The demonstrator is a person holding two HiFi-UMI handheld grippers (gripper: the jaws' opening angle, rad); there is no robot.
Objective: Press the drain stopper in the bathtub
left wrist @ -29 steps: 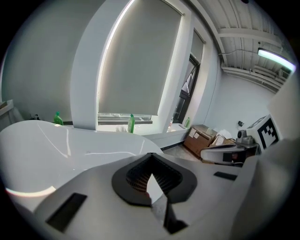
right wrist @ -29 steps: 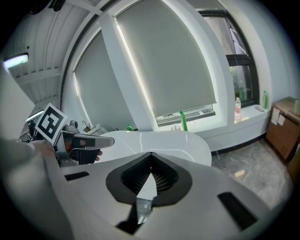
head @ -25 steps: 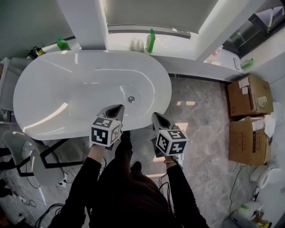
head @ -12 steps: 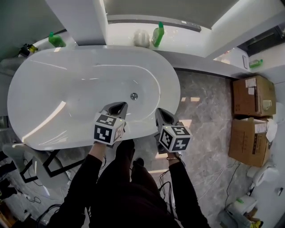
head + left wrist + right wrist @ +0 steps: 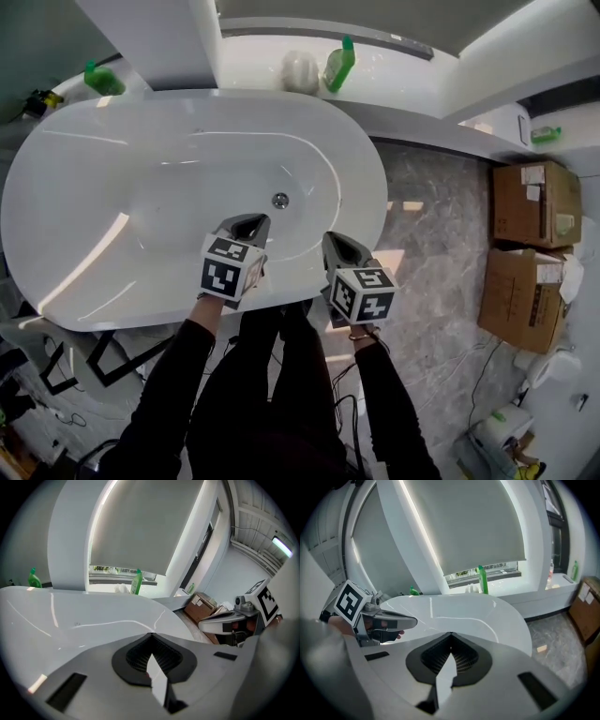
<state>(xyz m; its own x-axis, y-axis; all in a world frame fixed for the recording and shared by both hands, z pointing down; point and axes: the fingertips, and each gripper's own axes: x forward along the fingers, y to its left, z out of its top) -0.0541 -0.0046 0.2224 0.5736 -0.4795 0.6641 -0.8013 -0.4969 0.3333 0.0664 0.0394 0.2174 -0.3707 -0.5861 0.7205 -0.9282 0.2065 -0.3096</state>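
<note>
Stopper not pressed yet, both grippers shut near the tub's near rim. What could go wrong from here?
1. The drain stopper is small and lies low on the bathtub floor, beyond the shut left gripper. A slightly off press would likely skid on the glossy surface.
2. Reaching it means leaning over the rim, so the right gripper, hanging at that rim, may knock against it.

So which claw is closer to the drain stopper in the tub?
Left. The left claw hangs over the near side of the tub, just short of the drain stopper. The right claw sits farther off, by the rim.
</note>
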